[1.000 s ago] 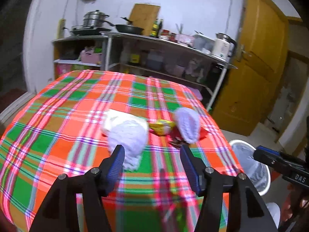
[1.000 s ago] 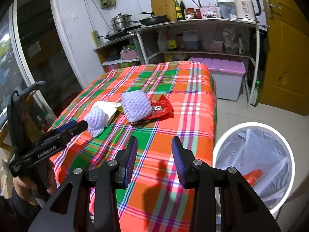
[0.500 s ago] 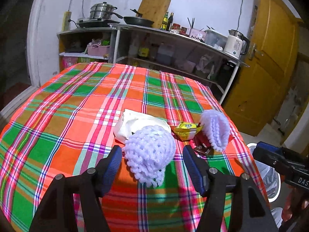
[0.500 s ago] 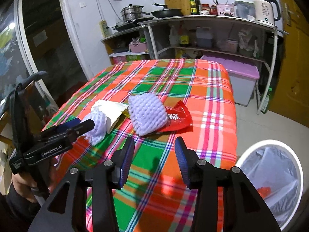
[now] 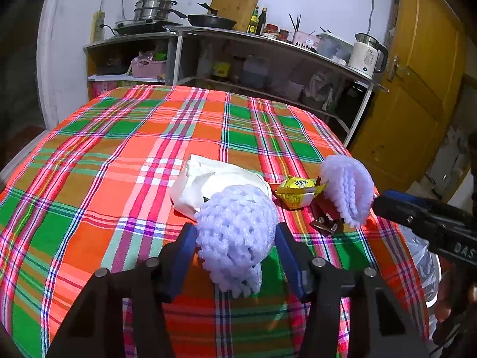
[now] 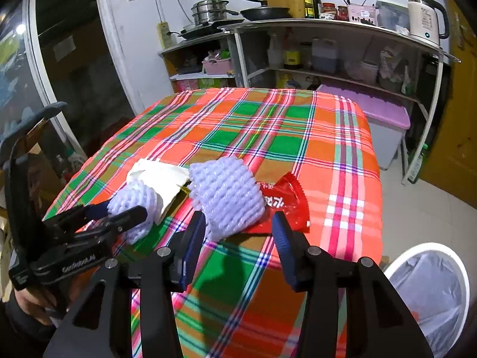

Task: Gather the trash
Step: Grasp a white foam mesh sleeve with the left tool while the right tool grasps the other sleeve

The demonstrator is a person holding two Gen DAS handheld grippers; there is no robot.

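We note left gripper [image 5: 235,241] jaws just closing around near foam net [image 5: 235,235], blue pads at its sides; firm clamp we cannot tell. Right gripper [image 6: 240,232] jaws apart, just opening, second foam net [image 6: 226,197] lying on red wrapper [image 6: 286,205] ahead. Both nets on plaid tablecloth [image 6: 268,131]. Lined bin [image 6: 429,295] beside table.

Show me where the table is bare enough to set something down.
The far half of the tablecloth, from the trash cluster to the shelf-side edge, is bare. So is the strip on the bin side, right of the red wrapper. Crowded: the near corner, where both foam nets, the white paper and both grippers sit.
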